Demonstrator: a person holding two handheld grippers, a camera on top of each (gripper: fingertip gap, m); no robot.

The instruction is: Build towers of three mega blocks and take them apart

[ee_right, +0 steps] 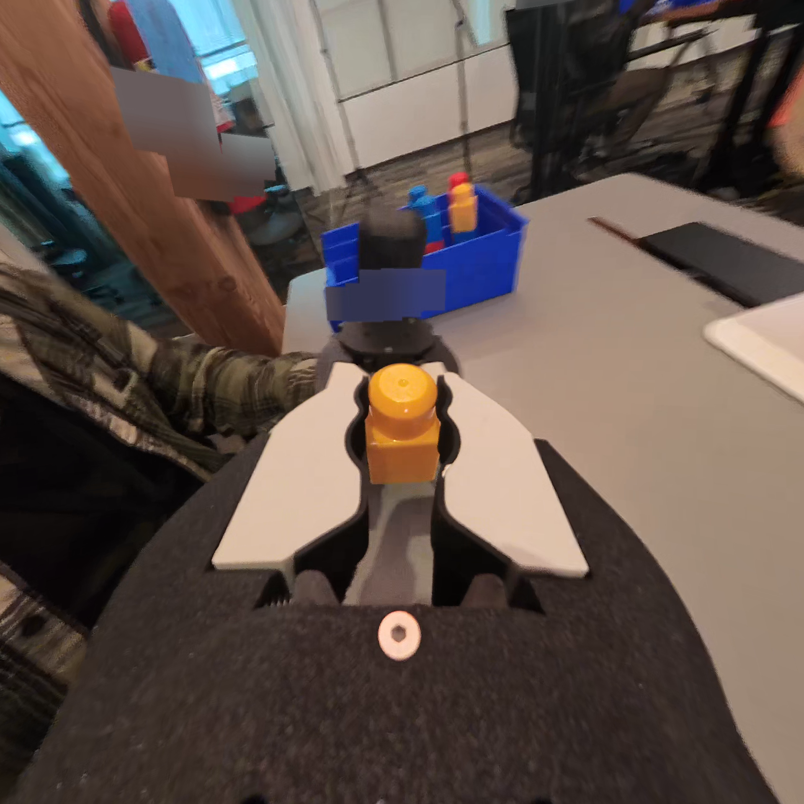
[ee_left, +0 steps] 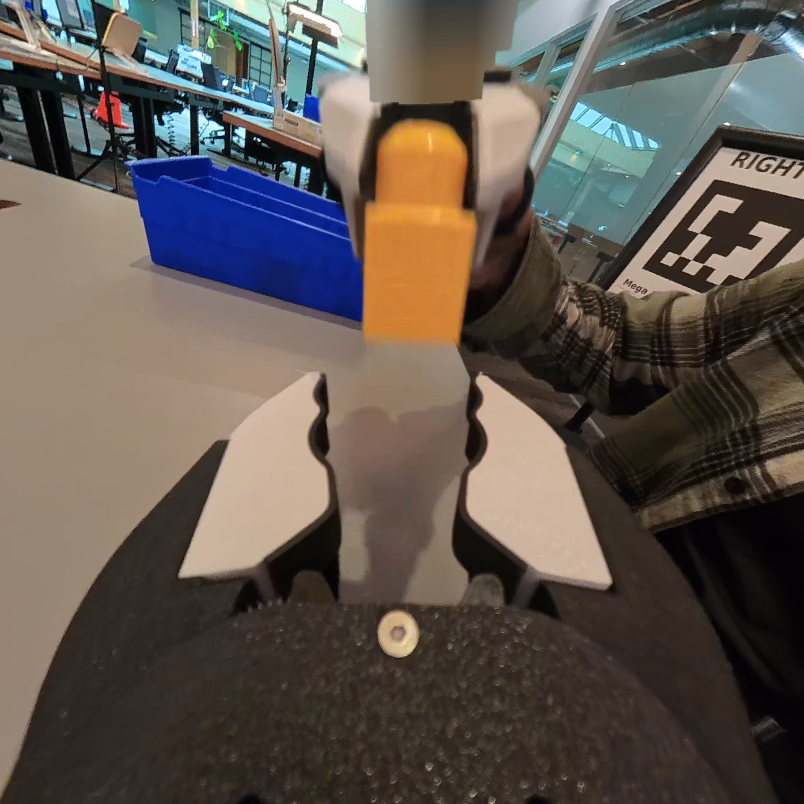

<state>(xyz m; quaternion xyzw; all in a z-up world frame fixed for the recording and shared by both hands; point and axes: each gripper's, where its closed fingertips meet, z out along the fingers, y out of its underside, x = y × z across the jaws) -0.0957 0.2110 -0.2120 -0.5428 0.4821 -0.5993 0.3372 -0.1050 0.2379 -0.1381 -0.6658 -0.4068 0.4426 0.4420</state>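
Note:
An orange mega block [ee_right: 402, 439] with one round stud stands upright between the fingers of my right gripper [ee_right: 402, 378], which is shut on it. In the left wrist view the same orange block [ee_left: 415, 261] hangs in the right gripper [ee_left: 417, 174], just beyond my left gripper [ee_left: 398, 383]. The left gripper is open and empty, and its fingertips point at the block's lower end. The left gripper's black body [ee_right: 387, 343] shows right behind the block in the right wrist view. The block is blurred.
A blue bin [ee_right: 478, 269] on the grey table [ee_right: 587, 391] holds blue [ee_right: 424, 209], orange [ee_right: 463, 209] and red [ee_right: 457, 178] blocks; it also shows in the left wrist view [ee_left: 243, 235]. A white tray [ee_right: 761, 343], a black mat [ee_right: 731, 261], a marker board [ee_left: 718, 217] and plaid sleeves [ee_left: 652, 370] are nearby. Spacing between my two grippers at the tips: around 8 cm.

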